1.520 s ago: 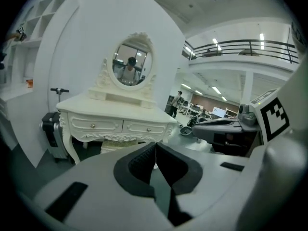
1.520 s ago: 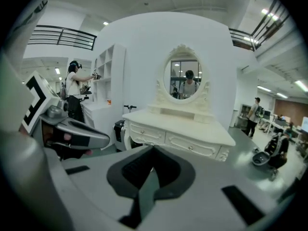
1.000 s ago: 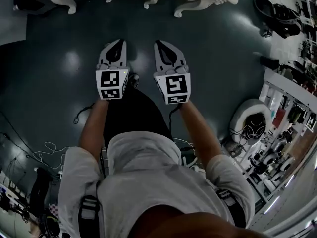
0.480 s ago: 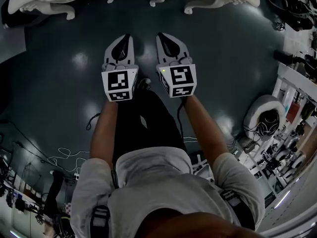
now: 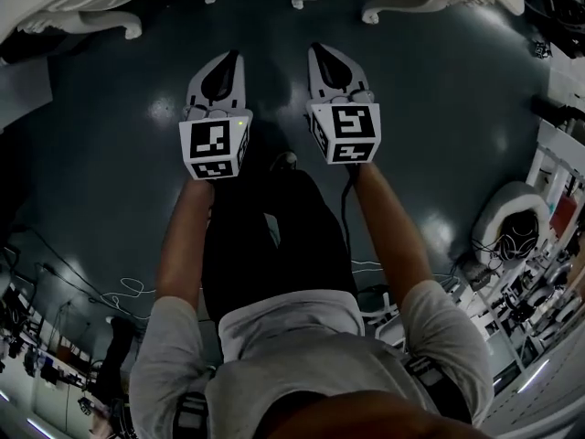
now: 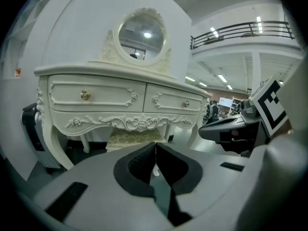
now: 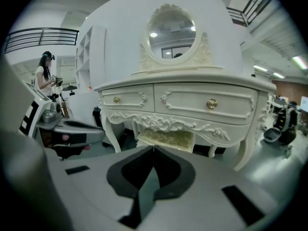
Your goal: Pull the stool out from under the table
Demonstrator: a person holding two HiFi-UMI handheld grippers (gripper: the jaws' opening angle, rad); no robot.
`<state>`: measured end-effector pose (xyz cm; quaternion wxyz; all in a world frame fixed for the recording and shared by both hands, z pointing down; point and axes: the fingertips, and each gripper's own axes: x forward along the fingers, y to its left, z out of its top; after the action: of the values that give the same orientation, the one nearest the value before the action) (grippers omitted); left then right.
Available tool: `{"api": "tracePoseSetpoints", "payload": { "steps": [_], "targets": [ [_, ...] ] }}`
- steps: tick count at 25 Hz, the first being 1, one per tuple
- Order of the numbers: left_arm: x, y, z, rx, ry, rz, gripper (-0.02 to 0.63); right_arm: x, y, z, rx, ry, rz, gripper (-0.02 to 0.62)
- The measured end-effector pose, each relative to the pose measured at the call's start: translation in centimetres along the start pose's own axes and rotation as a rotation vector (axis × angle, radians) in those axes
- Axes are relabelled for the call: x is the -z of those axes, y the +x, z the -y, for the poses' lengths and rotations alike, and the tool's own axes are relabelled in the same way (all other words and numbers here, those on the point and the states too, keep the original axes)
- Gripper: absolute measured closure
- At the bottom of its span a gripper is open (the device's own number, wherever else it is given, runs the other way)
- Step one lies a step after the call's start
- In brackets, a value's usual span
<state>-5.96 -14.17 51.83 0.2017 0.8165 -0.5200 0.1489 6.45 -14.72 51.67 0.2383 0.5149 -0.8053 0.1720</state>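
Left gripper [image 5: 233, 58] is out front at about 11 o'clock, over the dark floor [image 5: 110, 117]. Its jaws are pressed fully together with nothing in them. Dead ahead at 12 o'clock is the white carved worktop [image 6: 96, 69] with a round mirror [image 6: 143, 35] on top. The stool [image 6: 131, 137] is tucked under it between the legs, so only the pale patterned cushion shows. Neither gripper touches the stool, and both are still apart from the worktop. Right gripper [image 5: 322, 51] is at about 1 o'clock, side by side with the left one, also closed tight and empty.
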Motion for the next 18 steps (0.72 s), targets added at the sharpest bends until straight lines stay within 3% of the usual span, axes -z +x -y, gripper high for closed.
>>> {"api": "tracePoseSetpoints", "payload": {
  "steps": [4,10,18],
  "targets": [
    [0.8,1.3,-0.7,0.004,0.014,-0.032,0.598,0.2,1.2,2.3,0.034,-0.009,0.012,0.580],
    [1.1,4.7,-3.7,-0.027,-0.042,0.005,0.598,2.2,5.1,5.3,0.055,0.061,-0.012,0.580],
    [3.1,11.1,-8.1,-0.042,0.064,-0.064,0.598,3.4,9.9,6.5,0.050,0.081,-0.034,0.580]
  ]
}}
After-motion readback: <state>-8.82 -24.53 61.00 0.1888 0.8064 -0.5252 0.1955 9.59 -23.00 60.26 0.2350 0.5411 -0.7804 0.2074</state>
